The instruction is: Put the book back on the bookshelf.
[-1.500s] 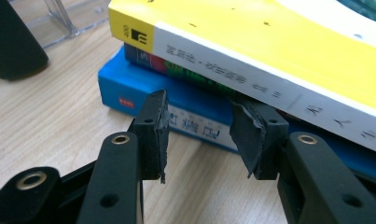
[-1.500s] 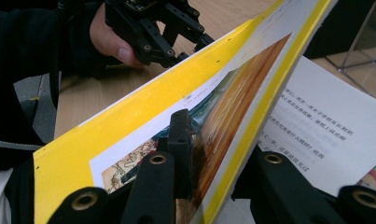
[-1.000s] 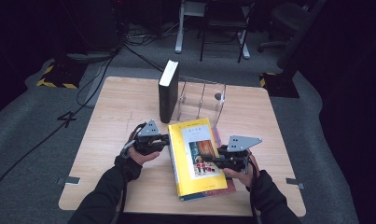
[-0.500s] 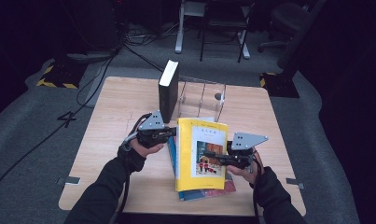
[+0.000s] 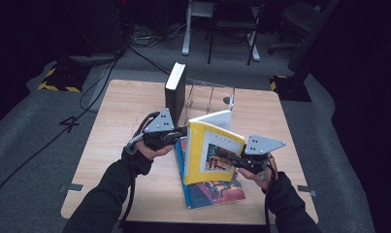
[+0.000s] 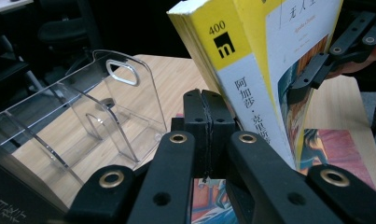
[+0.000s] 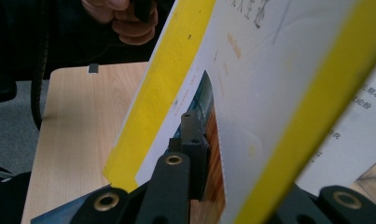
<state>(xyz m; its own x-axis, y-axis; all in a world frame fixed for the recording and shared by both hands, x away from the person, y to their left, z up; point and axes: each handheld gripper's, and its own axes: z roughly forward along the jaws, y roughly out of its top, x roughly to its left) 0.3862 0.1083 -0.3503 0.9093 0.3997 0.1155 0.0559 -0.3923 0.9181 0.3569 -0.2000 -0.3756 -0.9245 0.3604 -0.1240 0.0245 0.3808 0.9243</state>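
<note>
Yellow paperback book is standing nearly upright above the wooden worktop, tilted, over a colourful book lying flat. Your right gripper is pinching its front cover, one jaw on the picture side and the other behind the cover. Your left gripper is pressing against the spine, its jaws pressed together on nothing. Beyond, a clear acrylic rack is standing beside an upright black book.
</note>
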